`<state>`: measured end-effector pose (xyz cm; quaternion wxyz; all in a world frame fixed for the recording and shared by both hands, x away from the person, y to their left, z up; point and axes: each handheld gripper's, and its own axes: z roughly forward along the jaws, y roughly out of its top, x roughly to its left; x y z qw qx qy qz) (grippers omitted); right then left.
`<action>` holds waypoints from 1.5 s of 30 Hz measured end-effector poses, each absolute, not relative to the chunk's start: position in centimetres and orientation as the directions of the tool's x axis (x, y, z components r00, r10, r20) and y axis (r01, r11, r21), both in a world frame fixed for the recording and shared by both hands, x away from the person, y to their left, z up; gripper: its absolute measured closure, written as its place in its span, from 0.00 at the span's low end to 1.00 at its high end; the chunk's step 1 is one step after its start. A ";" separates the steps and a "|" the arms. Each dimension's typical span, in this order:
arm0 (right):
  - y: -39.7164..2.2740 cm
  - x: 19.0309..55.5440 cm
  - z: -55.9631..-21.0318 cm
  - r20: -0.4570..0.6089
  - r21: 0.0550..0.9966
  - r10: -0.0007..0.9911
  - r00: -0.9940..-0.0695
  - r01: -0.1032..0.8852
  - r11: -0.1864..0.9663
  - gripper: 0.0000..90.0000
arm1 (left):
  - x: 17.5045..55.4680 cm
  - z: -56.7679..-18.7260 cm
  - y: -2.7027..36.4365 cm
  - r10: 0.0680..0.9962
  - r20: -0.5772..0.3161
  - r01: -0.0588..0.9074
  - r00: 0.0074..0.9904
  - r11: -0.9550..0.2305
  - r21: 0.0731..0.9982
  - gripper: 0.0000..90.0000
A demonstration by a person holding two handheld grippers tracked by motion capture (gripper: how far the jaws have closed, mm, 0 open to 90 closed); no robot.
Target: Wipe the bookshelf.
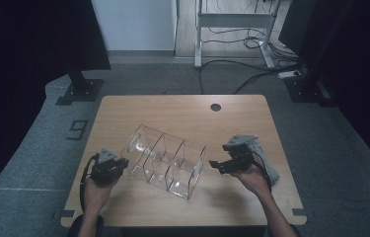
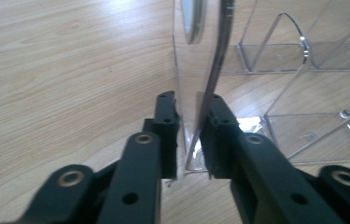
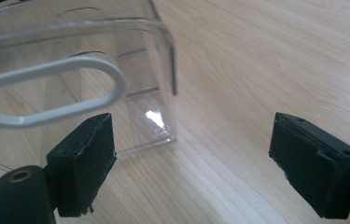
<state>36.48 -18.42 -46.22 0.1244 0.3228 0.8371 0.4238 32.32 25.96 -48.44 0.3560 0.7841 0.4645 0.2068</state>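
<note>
Two grippers work at a pale wooden table [image 1: 182,106], and they stand in opposite states. The left gripper [image 2: 189,135] has its black jaws drawn narrow on the thin end wall of a clear acrylic organiser with three compartments [image 1: 165,160], the pads pressing that transparent panel from both sides near its bottom edge. The right gripper [image 3: 191,163] has its jaws spread wide with nothing between them; bare tabletop shows in the gap, and the organiser's rounded far corner, with an oval handle cutout, stands just beside its left-hand pad without touching it. In the high view the organiser sits near the middle of the table, set slantwise, its near-left end at the left gripper [image 1: 107,165] and its other end close to the right gripper [image 1: 232,160]. The step in hand looks like getting a two-sided hold on the organiser: one end is secured, the other not yet. The next move probably calls for the right gripper to slide over so the free end wall passes between its jaws, then to close gently, since the smooth plastic may slip or tilt.
</note>
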 end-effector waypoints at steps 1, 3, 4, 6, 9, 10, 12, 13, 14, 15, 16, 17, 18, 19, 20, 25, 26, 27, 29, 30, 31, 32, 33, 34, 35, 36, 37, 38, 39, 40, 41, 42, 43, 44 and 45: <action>-18.0 36.5 -46.3 0.068 0.788 0.638 -0.767 0.433 0.437 0.15 | 32.3 -48.4 25.9 0.875 -0.001 0.581 0.484 -0.321 0.748 0.89; -17.5 36.5 -46.4 0.069 0.789 0.628 -0.775 0.428 0.442 0.16 | 32.5 -48.4 25.8 0.874 0.000 0.580 0.485 -0.322 0.748 0.92; -17.3 36.5 -46.4 0.067 0.787 0.622 -0.780 0.424 0.447 0.17 | 32.5 -48.4 25.8 0.874 0.003 0.581 0.487 -0.326 0.746 0.94; -17.0 36.4 -46.5 0.064 0.791 0.608 -0.791 0.412 0.452 0.19 | 32.8 -48.4 25.7 0.874 0.004 0.582 0.486 -0.327 0.745 0.96; -16.6 36.3 -46.6 0.062 0.793 0.593 -0.803 0.400 0.459 0.21 | 33.2 -48.4 25.6 0.877 0.009 0.582 0.480 -0.326 0.745 0.96; -16.6 36.3 -46.7 0.063 0.795 0.592 -0.803 0.399 0.457 0.22 | 33.4 -48.4 25.6 0.877 0.011 0.583 0.481 -0.330 0.742 0.96; -16.4 36.3 -46.8 0.069 0.792 0.587 -0.807 0.402 0.460 0.23 | 33.6 -48.4 25.5 0.878 0.011 0.582 0.479 -0.327 0.744 0.96; -16.3 36.4 -46.9 0.069 0.792 0.585 -0.808 0.401 0.461 0.24 | 33.8 -48.4 25.5 0.876 0.009 0.583 0.481 -0.328 0.744 0.96; -16.2 36.4 -46.9 0.069 0.793 0.576 -0.815 0.395 0.464 0.25 | 33.9 -48.4 25.5 0.876 0.009 0.582 0.481 -0.328 0.744 0.96; -16.1 36.5 -47.0 0.073 0.794 0.574 -0.816 0.396 0.462 0.25 | 34.1 -48.4 25.4 0.877 0.009 0.583 0.481 -0.327 0.744 0.96; -16.0 36.5 -47.0 0.077 0.794 0.567 -0.820 0.395 0.462 0.25 | 34.2 -48.4 25.4 0.877 0.008 0.582 0.481 -0.326 0.744 0.96; -15.9 36.6 -47.0 0.075 0.796 0.561 -0.825 0.388 0.464 0.25 | 34.3 -48.4 25.3 0.877 0.009 0.583 0.481 -0.328 0.744 0.96; -15.7 36.5 -47.1 0.073 0.797 0.554 -0.829 0.383 0.467 0.25 | 34.5 -48.4 25.3 0.876 0.007 0.584 0.482 -0.327 0.743 0.96; -15.6 36.5 -47.1 0.071 0.799 0.546 -0.835 0.375 0.470 0.25 | 34.6 -48.4 25.3 0.875 0.009 0.583 0.483 -0.330 0.743 0.96; -15.5 36.5 -47.1 0.072 0.799 0.540 -0.838 0.372 0.472 0.25 | 34.8 -48.4 25.2 0.876 0.007 0.582 0.483 -0.326 0.745 0.96; -15.0 36.3 -47.0 0.067 0.802 0.526 -0.848 0.359 0.477 0.28 | 35.6 -48.4 24.8 0.872 0.007 0.580 0.489 -0.331 0.744 0.96; -15.0 36.2 -47.0 0.063 0.800 0.527 -0.848 0.359 0.481 0.28 | 35.8 -48.4 24.7 0.872 0.007 0.582 0.489 -0.332 0.743 0.95; -15.0 36.1 -47.0 0.060 0.799 0.527 -0.848 0.357 0.483 0.28 | 36.0 -48.4 24.6 0.872 0.005 0.583 0.490 -0.332 0.741 0.95; -15.2 36.0 -47.0 0.062 0.797 0.527 -0.848 0.359 0.485 0.30 | 36.4 -48.4 24.4 0.872 0.003 0.584 0.489 -0.330 0.741 0.95; -15.3 35.9 -46.9 0.066 0.794 0.527 -0.847 0.364 0.487 0.31 | 36.7 -48.4 24.2 0.871 0.001 0.584 0.492 -0.331 0.742 0.95; -15.5 35.7 -46.9 0.069 0.793 0.523 -0.850 0.365 0.489 0.32 | 36.9 -48.4 24.1 0.870 0.002 0.584 0.493 -0.332 0.741 0.94; -15.5 35.7 -46.9 0.073 0.792 0.521 -0.850 0.367 0.489 0.33 | 37.1 -48.4 24.0 0.869 0.003 0.583 0.494 -0.334 0.740 0.94; -15.7 35.5 -46.8 0.076 0.791 0.520 -0.851 0.369 0.488 0.34 | 37.3 -48.3 23.8 0.869 0.003 0.584 0.496 -0.336 0.739 0.94; -15.8 35.4 -46.8 0.078 0.790 0.519 -0.851 0.370 0.489 0.34 | 37.5 -48.3 23.7 0.869 0.002 0.585 0.495 -0.335 0.739 0.93; -15.8 35.3 -46.8 0.080 0.790 0.517 -0.852 0.370 0.488 0.34 | 37.7 -48.3 23.6 0.868 0.001 0.584 0.496 -0.335 0.739 0.93; -15.9 35.2 -46.8 0.080 0.790 0.516 -0.853 0.370 0.489 0.35 | 37.9 -48.3 23.4 0.869 0.000 0.586 0.495 -0.333 0.739 0.93; -15.9 35.0 -46.7 0.081 0.789 0.516 -0.853 0.371 0.490 0.36 | 38.0 -48.3 23.3 0.869 0.000 0.586 0.494 -0.333 0.739 0.93; -16.0 34.9 -46.7 0.080 0.789 0.514 -0.854 0.369 0.491 0.36 | 38.2 -48.3 23.2 0.869 -0.002 0.587 0.494 -0.332 0.739 0.92; -16.0 34.7 -46.6 0.079 0.790 0.513 -0.855 0.367 0.491 0.37 | 38.3 -48.3 23.1 0.870 -0.004 0.588 0.493 -0.330 0.738 0.92; -16.1 34.6 -46.6 0.077 0.792 0.511 -0.856 0.364 0.490 0.38 | 38.5 -48.3 23.0 0.869 -0.005 0.589 0.495 -0.331 0.737 0.91; -16.1 34.4 -46.5 0.077 0.795 0.508 -0.858 0.360 0.489 0.39 | 38.6 -48.3 22.9 0.868 -0.005 0.590 0.496 -0.333 0.735 0.91; -16.2 34.3 -46.4 0.073 0.797 0.506 -0.859 0.356 0.489 0.40 | 38.8 -48.3 22.8 0.865 -0.003 0.591 0.501 -0.340 0.732 0.90; -16.3 34.1 -46.2 0.069 0.798 0.506 -0.860 0.352 0.489 0.41 | 38.9 -48.2 22.7 0.862 -0.010 0.594 0.507 -0.341 0.729 0.90; -16.4 34.0 -46.1 0.064 0.801 0.505 -0.861 0.346 0.488 0.41 | 38.9 -48.2 22.7 0.857 -0.025 0.597 0.515 -0.337 0.728 0.86; -16.5 33.8 -45.9 0.063 0.805 0.505 -0.861 0.343 0.484 0.42 | 38.8 -48.2 22.7 0.854 -0.028 0.597 0.520 -0.339 0.727 0.79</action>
